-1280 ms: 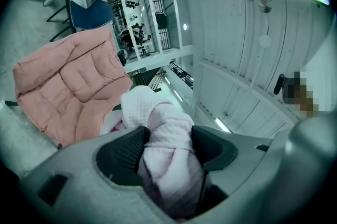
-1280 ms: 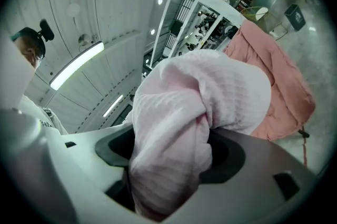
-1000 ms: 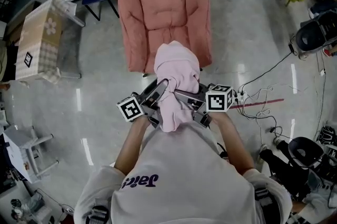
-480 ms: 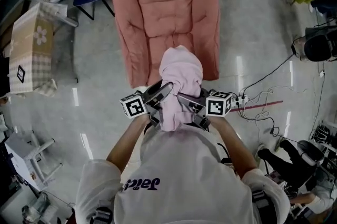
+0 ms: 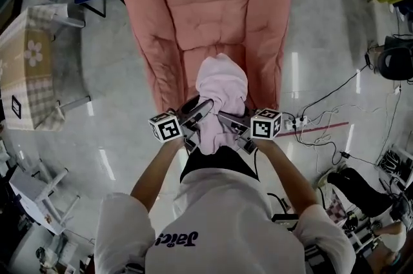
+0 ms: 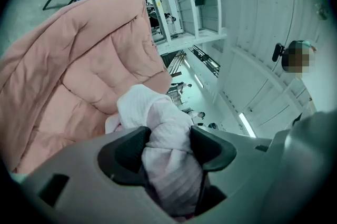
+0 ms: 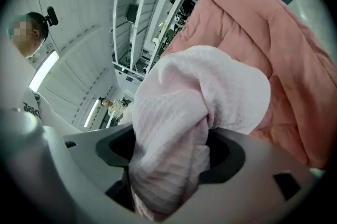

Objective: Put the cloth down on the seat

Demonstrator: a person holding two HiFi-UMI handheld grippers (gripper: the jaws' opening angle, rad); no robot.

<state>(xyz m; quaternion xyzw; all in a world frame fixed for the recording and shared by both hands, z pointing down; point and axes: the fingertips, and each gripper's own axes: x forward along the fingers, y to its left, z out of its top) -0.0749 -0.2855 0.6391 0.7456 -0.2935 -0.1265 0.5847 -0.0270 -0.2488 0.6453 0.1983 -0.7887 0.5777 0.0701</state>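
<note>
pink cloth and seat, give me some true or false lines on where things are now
The left gripper and the right gripper both clamp the pink cloth. True; the left jaws just closed slightly further.
The cloth lies flat on the seat. False: it is bunched, held up by the grippers.
The seat is salmon-pink and quilted. True.
The checked box stands right of the seat. False: left, in the head view.

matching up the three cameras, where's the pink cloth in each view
Head view: pink cloth at centre, overlapping the near edge of the salmon seat.
Left gripper view: cloth low centre, seat at left.
Right gripper view: cloth at centre, seat at right.
Shared landmark: the salmon seat.
</note>
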